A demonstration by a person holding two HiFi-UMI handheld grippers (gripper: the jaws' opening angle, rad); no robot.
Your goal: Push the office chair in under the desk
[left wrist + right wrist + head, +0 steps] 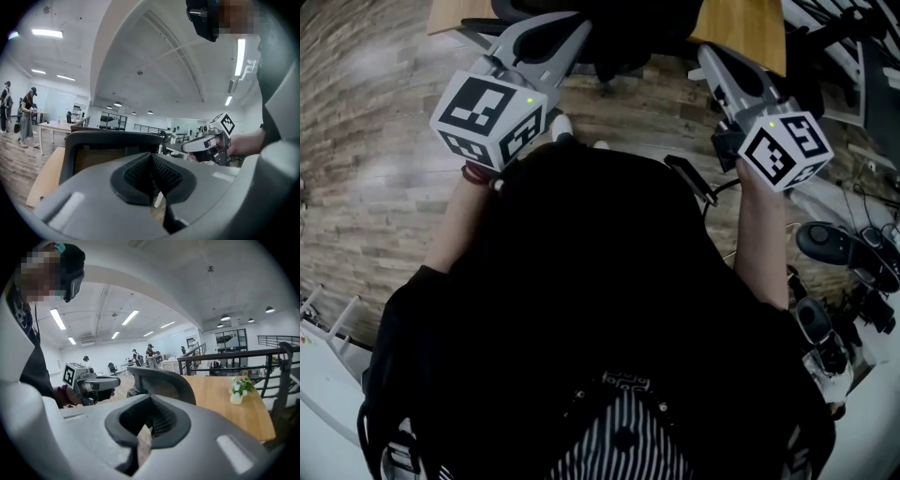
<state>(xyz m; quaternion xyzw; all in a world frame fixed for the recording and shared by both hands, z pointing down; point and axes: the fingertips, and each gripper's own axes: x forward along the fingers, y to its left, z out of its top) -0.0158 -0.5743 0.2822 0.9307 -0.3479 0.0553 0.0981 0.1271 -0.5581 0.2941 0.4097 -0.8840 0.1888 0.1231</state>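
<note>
Office chair (614,42) at the near edge of the surface (750,33), left hand-held gripper (569,37) left of it, right hand-held gripper (705,58) right, plant pot (238,391) on the surface.

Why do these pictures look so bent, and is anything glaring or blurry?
Head view: wide lens bows the floor. Left gripper view: ceiling curves, corners go black, strip light glares. Right gripper view: near jaws slightly soft, office chair sharper.
</note>
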